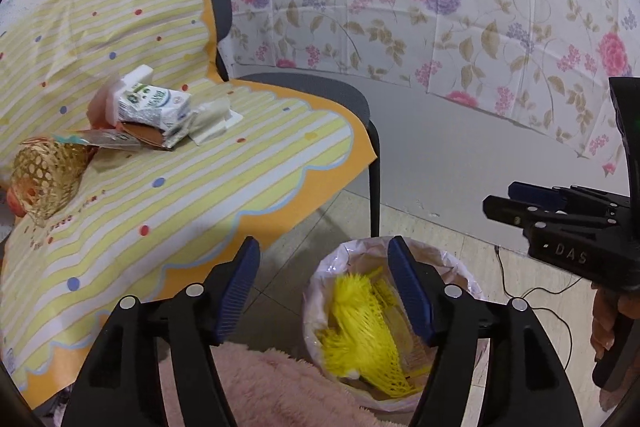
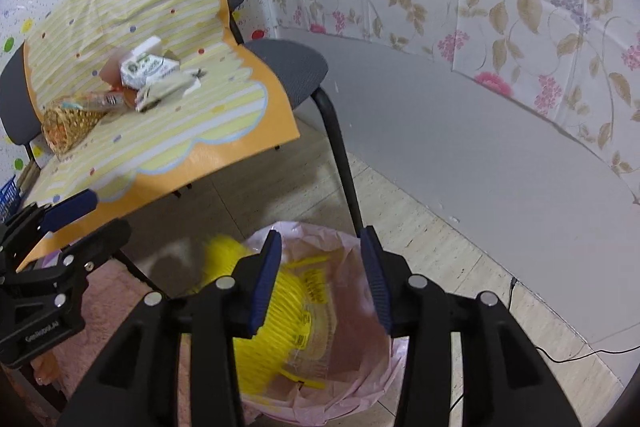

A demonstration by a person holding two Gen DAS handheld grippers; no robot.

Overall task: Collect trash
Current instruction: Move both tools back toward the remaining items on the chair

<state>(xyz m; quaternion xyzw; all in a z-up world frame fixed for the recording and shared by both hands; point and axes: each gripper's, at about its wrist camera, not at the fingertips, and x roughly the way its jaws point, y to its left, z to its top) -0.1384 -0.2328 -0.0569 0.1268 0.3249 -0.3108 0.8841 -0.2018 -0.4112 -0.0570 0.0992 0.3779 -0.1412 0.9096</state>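
- We find the left gripper [image 1: 323, 287] nearest, jaws spread wide, nothing between the pads; it hangs over the near-left rim of the bin.
- We find the right gripper [image 2: 320, 279] beside it, jaws parted more narrowly, also empty, aimed down into the bin mouth.
- Trash bin [image 1: 316, 291], round, lined with a pale pink bag, stands on the tiled floor directly below both grippers. Inside lies a yellow mesh net [image 1: 360, 331], blurred in the right wrist view, over what looks like clear plastic packaging.
- Pink fluffy rug [image 1: 256, 383], touching the bin on its near side.
- Chair [image 1: 352, 99], dark seat and legs, behind and left of the bin, draped in a striped yellow cloth [image 1: 168, 211].
- Remaining trash, on that cloth: a crumpled milk carton [image 1: 154, 107], white tissue or paper scraps [image 1: 216, 119] just beside it, brown card and a clear wrapper underneath, its long axis running left to right.
- Woven gold basket [image 1: 46, 179], tipped on its side, left of the pile.
- We judge the pile up and left of both grippers, with the left hand nearer.
- Floral sheet [image 1: 440, 7] on the far wall.
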